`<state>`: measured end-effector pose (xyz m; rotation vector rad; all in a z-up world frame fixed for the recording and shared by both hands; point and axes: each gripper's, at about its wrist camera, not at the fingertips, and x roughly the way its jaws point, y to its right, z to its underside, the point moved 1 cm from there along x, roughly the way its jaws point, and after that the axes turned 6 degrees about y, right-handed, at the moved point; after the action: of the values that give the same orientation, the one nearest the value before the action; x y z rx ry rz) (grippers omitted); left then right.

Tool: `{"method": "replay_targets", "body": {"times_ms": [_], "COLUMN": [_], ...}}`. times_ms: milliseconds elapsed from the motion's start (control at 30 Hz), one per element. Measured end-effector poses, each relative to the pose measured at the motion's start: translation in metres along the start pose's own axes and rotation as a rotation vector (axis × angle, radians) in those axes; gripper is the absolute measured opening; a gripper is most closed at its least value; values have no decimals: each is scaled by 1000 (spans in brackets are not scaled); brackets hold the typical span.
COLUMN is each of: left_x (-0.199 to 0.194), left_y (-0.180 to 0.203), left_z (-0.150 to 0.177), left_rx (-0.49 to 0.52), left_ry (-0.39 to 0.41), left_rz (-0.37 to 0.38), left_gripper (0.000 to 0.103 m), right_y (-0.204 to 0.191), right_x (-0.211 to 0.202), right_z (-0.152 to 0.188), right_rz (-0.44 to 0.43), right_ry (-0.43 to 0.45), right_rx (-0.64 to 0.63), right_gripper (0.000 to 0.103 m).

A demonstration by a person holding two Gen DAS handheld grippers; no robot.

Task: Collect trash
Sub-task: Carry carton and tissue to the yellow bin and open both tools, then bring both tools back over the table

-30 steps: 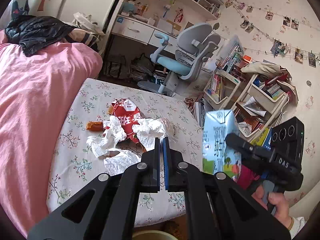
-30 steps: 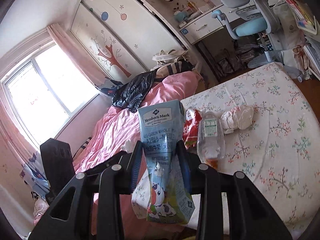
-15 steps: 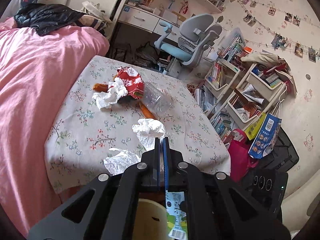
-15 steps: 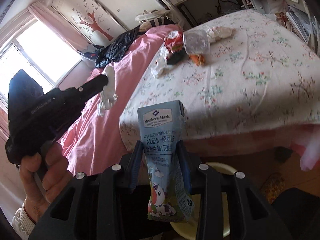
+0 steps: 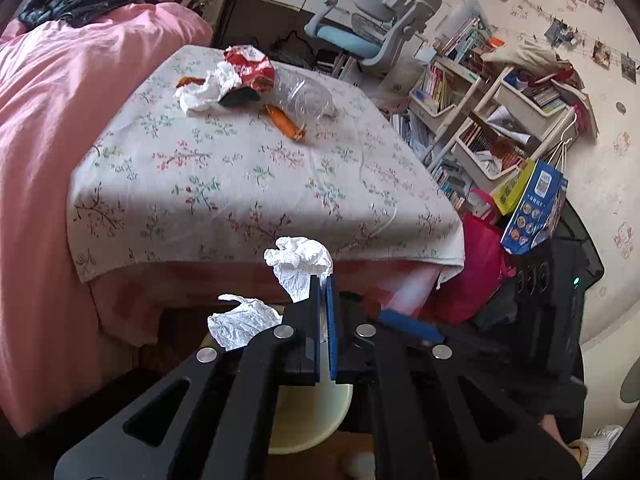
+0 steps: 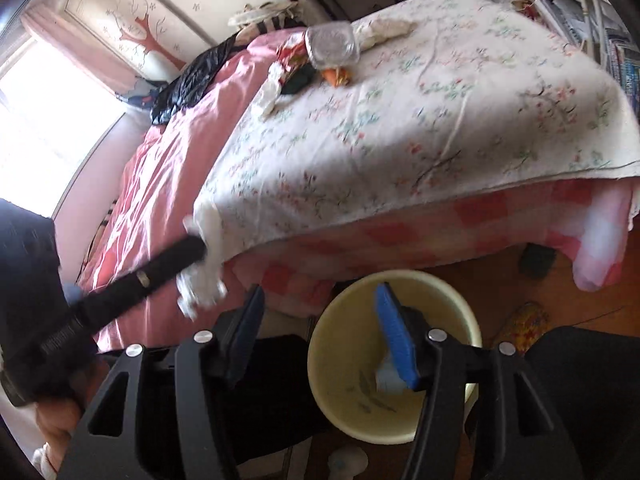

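My left gripper point(image 5: 323, 280) is shut on a crumpled white tissue point(image 5: 298, 266), held in front of the table edge above the pale yellow bin point(image 5: 308, 420). In the right wrist view the same tissue point(image 6: 202, 280) hangs blurred from the left gripper's fingers point(image 6: 180, 254). My right gripper point(image 6: 320, 300) hovers over the bin point(image 6: 344, 412), its jaws opening with nothing between them. The milk carton point(image 6: 388, 378) lies inside the bin. On the floral table point(image 5: 248, 184) remain a red snack bag point(image 5: 250, 68), a clear plastic bottle point(image 5: 306, 98), an orange wrapper point(image 5: 286, 122) and a tissue point(image 5: 204, 92).
A pink bed point(image 5: 40, 120) borders the table on the left. Behind the table stand a grey-blue desk chair point(image 5: 380, 8) and cluttered bookshelves point(image 5: 500, 120). A blue paper bag point(image 5: 534, 208) and a pink bag point(image 5: 476, 276) sit at the right. The bin stands on a wooden floor point(image 6: 500, 280).
Both grippers have sunk from above the table to below its edge, over the bin. The right jaws have spread and the milk carton has dropped into the bin. The left still holds the tissue.
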<state>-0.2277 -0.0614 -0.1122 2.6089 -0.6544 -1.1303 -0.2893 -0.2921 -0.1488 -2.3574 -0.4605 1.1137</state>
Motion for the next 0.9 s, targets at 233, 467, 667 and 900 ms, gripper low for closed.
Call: {"method": "replay_targets", "body": {"times_ms": [233,467,667,900], "left_x": [24,-3,-42,-58], "left_y": [-3,5,12,14], "left_z": [19,-4,-55,-122], "left_rx": [-12,36,40,56], "left_ry": [-165,9,245,410], "left_rz": [-45,-181,-288,-343], "left_gripper": [14,69,90,96], "right_y": [-3,-22,-44,-68], "right_x": [-14,-25,-37,-60], "right_z": [-13,-27,-58,-106], "right_rz": [10,5,18,60], "right_ry": [79,140,220,387], "right_rx": [-2,-102,-246,-426], "right_gripper": [62,70,78,93]}}
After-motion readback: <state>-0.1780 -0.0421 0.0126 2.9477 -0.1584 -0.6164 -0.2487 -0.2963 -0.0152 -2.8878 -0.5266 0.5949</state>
